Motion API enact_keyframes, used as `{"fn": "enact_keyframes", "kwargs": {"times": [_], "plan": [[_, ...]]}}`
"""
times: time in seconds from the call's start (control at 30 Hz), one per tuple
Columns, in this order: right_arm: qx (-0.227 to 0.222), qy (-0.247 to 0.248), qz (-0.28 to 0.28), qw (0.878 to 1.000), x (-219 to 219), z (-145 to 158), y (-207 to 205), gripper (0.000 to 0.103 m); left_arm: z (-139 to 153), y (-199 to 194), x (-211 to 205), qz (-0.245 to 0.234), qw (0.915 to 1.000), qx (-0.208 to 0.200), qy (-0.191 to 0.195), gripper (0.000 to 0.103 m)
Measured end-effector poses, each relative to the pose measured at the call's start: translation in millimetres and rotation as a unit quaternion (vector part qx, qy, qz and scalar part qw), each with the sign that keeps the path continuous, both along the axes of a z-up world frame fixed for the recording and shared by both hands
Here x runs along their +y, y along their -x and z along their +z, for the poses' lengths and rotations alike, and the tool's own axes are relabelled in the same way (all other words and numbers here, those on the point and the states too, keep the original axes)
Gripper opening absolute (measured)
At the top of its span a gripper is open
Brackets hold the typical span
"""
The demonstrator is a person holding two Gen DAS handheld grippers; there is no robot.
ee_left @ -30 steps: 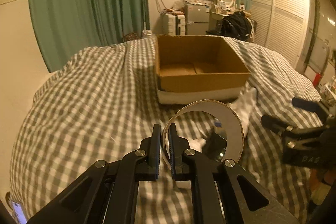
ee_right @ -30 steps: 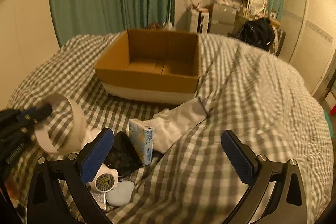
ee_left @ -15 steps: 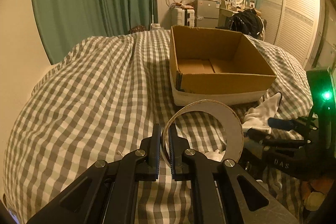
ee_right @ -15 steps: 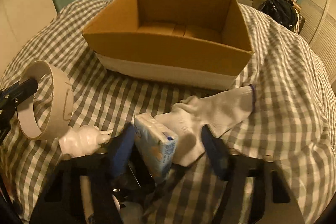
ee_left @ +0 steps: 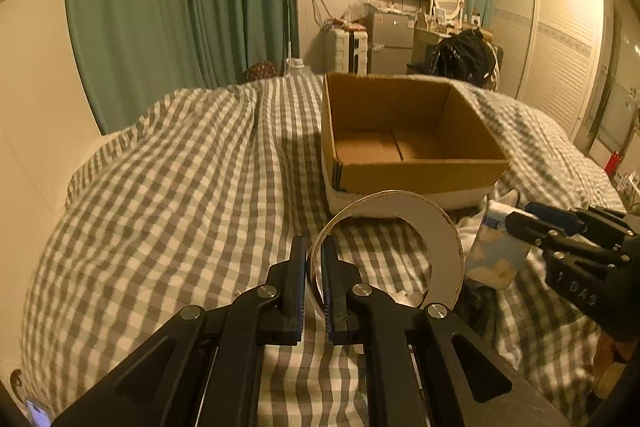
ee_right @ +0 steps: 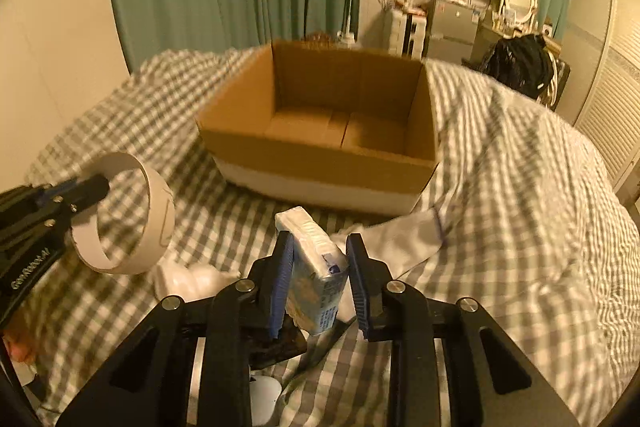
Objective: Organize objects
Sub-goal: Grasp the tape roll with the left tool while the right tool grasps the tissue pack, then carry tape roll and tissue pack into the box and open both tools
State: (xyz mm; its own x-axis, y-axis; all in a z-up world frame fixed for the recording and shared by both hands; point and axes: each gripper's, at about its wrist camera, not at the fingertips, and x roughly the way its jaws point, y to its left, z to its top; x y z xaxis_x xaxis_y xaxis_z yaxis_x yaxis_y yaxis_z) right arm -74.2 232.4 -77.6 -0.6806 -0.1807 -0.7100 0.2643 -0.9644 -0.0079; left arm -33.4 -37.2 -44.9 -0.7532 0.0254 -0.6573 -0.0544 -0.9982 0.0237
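Since a second ago the right gripper [ee_right: 320,277] has been closing, and its blue pads now clamp the tissue pack [ee_right: 314,267] above the checked bed [ee_right: 520,227]. Angled downward, the left gripper [ee_left: 313,279] pinches the tape ring's [ee_left: 442,247] wall. Ahead sits the open cardboard box [ee_right: 320,151]; a white sock [ee_right: 404,239] lies just before it.

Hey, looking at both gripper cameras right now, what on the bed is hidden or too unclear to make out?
- Dark flat object, right wrist view: hidden by the right gripper and its tissue pack.
- White rounded item, same view: cut off by the gripper body.
- White lump: blurred, unidentifiable.
- Tape ring, left wrist view: lower edge hidden by the left gripper.
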Motion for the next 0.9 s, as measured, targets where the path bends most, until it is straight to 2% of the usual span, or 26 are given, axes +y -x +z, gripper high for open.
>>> {"fn": "enact_keyframes", "kwargs": {"times": [0.2,0.33,0.6,0.77,0.9], "plan": [[0.045,-0.010,0.003,0.999,3,43,-7,0.027,30,-2,-2,-0.001,0.9998,0.021,-0.007,0.007],[0.076,-0.020,0.004,0.997,7,77,-2,0.027,47,3,2,-0.005,0.9993,0.037,0.005,0.007],[0.126,-0.018,0.004,0.992,15,133,23,0.027,80,45,15,-0.015,0.9979,0.063,0.003,0.007],[0.140,-0.020,0.006,0.990,11,149,51,0.027,91,85,22,-0.016,0.9973,0.072,0.000,0.007],[0.138,-0.020,0.013,0.990,4,148,82,0.027,89,117,30,-0.020,0.9974,0.068,0.005,0.007]]}}
